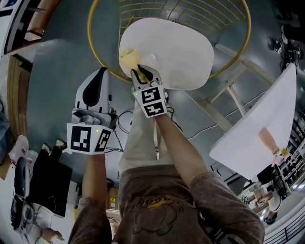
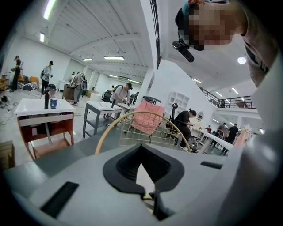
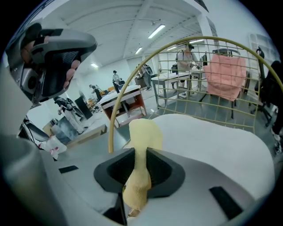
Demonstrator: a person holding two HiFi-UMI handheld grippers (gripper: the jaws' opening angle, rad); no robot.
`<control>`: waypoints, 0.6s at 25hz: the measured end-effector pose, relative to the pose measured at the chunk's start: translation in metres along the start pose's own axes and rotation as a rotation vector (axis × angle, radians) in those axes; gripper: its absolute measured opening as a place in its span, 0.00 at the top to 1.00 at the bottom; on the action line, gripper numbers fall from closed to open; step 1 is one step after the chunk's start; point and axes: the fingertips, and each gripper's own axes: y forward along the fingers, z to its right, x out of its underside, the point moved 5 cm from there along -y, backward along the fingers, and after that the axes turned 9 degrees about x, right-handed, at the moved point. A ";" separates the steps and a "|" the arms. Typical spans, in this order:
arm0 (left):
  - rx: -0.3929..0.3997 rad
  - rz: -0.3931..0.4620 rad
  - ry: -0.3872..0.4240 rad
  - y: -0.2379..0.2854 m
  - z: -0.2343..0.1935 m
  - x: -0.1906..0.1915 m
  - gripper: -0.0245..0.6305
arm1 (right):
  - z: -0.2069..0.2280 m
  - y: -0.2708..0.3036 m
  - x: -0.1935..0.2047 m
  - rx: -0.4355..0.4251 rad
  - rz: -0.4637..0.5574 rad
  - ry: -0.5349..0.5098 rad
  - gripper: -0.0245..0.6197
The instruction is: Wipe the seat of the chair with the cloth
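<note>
The chair has a white seat [image 1: 176, 47] inside a gold wire back [image 1: 205, 14]. A yellow cloth [image 1: 127, 58] lies on the seat's near left edge, and my right gripper [image 1: 142, 75] is shut on it. In the right gripper view the cloth [image 3: 143, 137] runs up between the right gripper's [image 3: 137, 176] jaws onto the seat [image 3: 212, 141]. My left gripper [image 1: 101, 74] hangs over the floor just left of the chair, apart from it. In the left gripper view my left gripper [image 2: 143, 176] has its jaws together with nothing held, and the gold back [image 2: 132, 121] is beyond.
A white tabletop [image 1: 267, 124] slants at the right, with a pale wooden frame [image 1: 231, 93] between it and the chair. Cables [image 1: 125, 116] trail on the grey floor near my legs. A black bag [image 1: 47, 183] lies at the lower left. A pink cloth [image 3: 225, 75] hangs behind the chair back.
</note>
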 end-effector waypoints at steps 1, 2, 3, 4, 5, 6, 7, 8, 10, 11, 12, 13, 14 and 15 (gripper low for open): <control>0.003 -0.004 0.002 0.000 0.001 0.001 0.95 | 0.008 -0.005 0.001 0.019 0.006 0.009 0.82; 0.007 -0.006 0.005 0.001 0.003 0.001 0.95 | 0.018 -0.009 0.003 0.040 0.007 0.019 0.82; 0.010 -0.008 0.007 0.002 0.004 0.002 0.95 | 0.029 -0.014 0.006 0.064 0.006 0.030 0.82; 0.014 -0.008 0.009 0.004 0.007 0.002 0.95 | 0.040 -0.019 0.009 0.090 0.004 0.041 0.82; 0.018 -0.008 0.010 0.006 0.009 0.003 0.95 | 0.053 -0.026 0.013 0.118 0.004 0.052 0.82; 0.024 -0.009 0.009 0.009 0.012 0.004 0.95 | 0.065 -0.032 0.016 0.147 0.004 0.063 0.82; 0.031 -0.009 0.008 0.011 0.015 0.004 0.95 | 0.078 -0.040 0.020 0.178 0.005 0.073 0.82; 0.039 -0.010 0.006 0.014 0.019 0.005 0.95 | 0.090 -0.047 0.024 0.208 0.005 0.084 0.82; 0.056 -0.013 0.006 0.018 0.025 0.005 0.95 | 0.114 -0.063 0.032 0.270 0.010 0.105 0.82; 0.063 -0.015 0.008 0.020 0.027 0.005 0.95 | 0.125 -0.071 0.036 0.299 0.010 0.115 0.82; 0.070 -0.018 0.010 0.021 0.030 0.006 0.95 | 0.134 -0.078 0.040 0.327 0.011 0.125 0.82; 0.075 -0.021 0.012 0.022 0.032 0.006 0.95 | 0.144 -0.086 0.043 0.355 0.013 0.136 0.82; 0.079 -0.025 0.014 0.023 0.033 0.007 0.95 | 0.152 -0.093 0.047 0.382 0.017 0.149 0.82; 0.084 -0.029 0.015 0.024 0.035 0.008 0.95 | 0.160 -0.101 0.050 0.408 0.020 0.164 0.82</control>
